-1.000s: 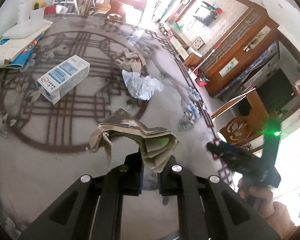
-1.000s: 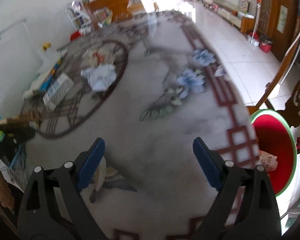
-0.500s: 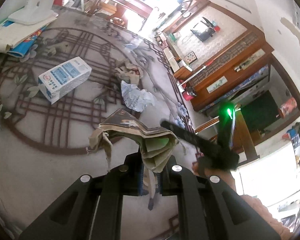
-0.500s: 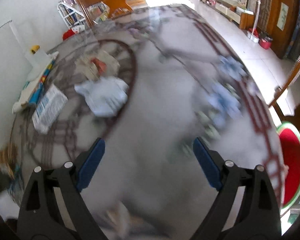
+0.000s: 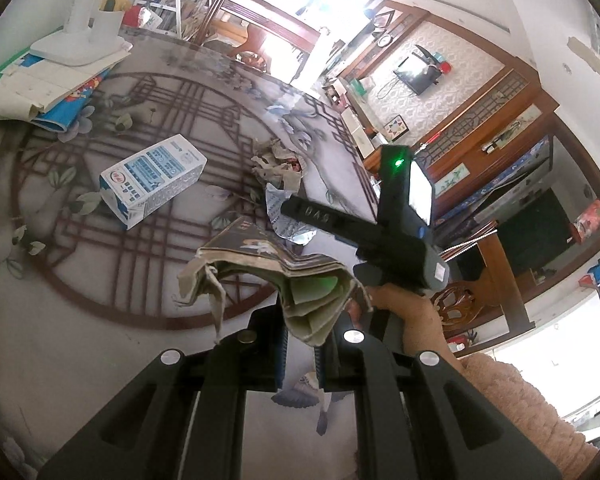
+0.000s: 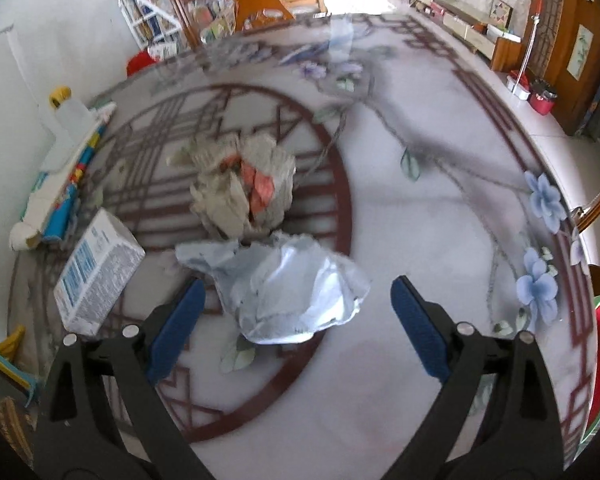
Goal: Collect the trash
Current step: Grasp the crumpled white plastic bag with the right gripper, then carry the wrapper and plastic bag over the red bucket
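The crumpled silver wrapper point(image 6: 296, 288) lies on the table point(image 6: 440, 216), between the right gripper point(image 6: 296, 320) and its spread jaws, which have just been closing. Drop lower, then squeeze. The left gripper point(image 5: 304, 320) jaws pinch folded brown paper point(image 5: 276, 280).

Support surface: round table point(image 6: 440, 240) w/ glossy grey top, dark red lattice circle at centre, blue flower print at right of the right wrist view.

Items lying on top:
- Crumpled silver-blue wrapper point(image 6: 288, 288), lower centre.
- Pile of torn beige paper w/ orange scraps point(image 6: 244, 184), just above the wrapper, edges touching.
- White/blue carton point(image 6: 96, 276), on its side, lower left, apart from the wrapper.
- Stack of papers and a colourful booklet point(image 6: 60, 188), left edge, w/ white plastic piece point(image 6: 70, 120) on top.

Left wrist view: same carton point(image 5: 152, 180) at centre left, paper stack point(image 5: 40, 84) upper left.
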